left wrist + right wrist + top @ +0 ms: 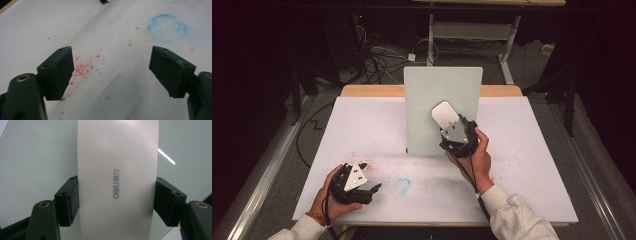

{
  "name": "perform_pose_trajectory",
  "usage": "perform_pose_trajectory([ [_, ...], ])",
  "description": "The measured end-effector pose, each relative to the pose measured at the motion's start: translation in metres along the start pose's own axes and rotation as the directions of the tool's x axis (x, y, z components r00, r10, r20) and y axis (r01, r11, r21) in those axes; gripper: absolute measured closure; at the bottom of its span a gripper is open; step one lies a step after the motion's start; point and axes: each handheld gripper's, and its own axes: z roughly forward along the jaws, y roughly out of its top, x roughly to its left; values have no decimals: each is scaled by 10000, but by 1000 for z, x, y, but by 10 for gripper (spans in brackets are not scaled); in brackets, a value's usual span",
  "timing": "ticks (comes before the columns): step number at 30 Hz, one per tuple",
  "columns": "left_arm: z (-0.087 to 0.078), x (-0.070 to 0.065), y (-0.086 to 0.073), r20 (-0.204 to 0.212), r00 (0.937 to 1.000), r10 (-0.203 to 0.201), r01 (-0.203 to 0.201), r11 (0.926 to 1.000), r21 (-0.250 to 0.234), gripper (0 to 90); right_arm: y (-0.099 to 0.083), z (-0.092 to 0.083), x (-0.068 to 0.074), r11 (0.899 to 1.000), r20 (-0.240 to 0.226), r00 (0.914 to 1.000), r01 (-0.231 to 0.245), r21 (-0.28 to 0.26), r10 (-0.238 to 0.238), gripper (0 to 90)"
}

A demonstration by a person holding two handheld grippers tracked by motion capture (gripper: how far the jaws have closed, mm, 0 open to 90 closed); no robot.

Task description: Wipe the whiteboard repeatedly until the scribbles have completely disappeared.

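White eraser (445,114), flat and round-ended, pinched across its width between right gripper (452,126) fingers (71,200); "deli" printed in grey along its face. Held up against pale glass board (432,100) standing upright near centre of surface (532,165), at about 12 o'clock from blue ring (402,185). Whether eraser touches board: cannot tell. Right hand (474,157) wrapped round gripper body, grey sleeve at 5 o'clock of it, cable trailing down along wrist.

Left gripper (374,188) low on surface at 9 o'clock of blue ring, pointing toward 3 o'clock, fingers (58,72) spread wide with nothing between. Grey three-cornered plate on top. Left hand (332,200) gripping from 7 o'clock.

Red specks (81,68) scattered on white sheet just ahead of left fingers, thickest near one finger; more red specks (507,162) at 3 o'clock of right hand. Blue ring smudged, faint blue haze trailing to its 3 o'clock, seen at 1 o'clock in left gripper view (167,28).

Wooden edge (372,90) showing at far side of surface, behind board.
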Motion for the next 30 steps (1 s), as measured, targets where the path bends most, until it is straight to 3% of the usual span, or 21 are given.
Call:
perform_pose_trajectory([
  [5,0,0,0,17,10000,18,-18,10000,16,195,-11,-1,4,9994,-201,9994,274,202,-270,310],
  [12,0,1,0,4,10000,9,-9,10000,-17,194,-24,-7,-1,9989,-888,9960,4,476,38,310],
  [17,0,1,1,8,10000,-9,9,10000,-43,194,-26,-17,-11,9994,-1107,9934,-292,184,310,310],
  [21,2,3,1,26,10000,-60,60,9999,-83,194,-28,-26,-21,9987,-1533,9869,-515,12,511,311],
  [30,2,5,1,63,10000,-76,77,9999,-131,194,-31,-42,-39,9966,-1793,9812,-782,-277,720,310],
])
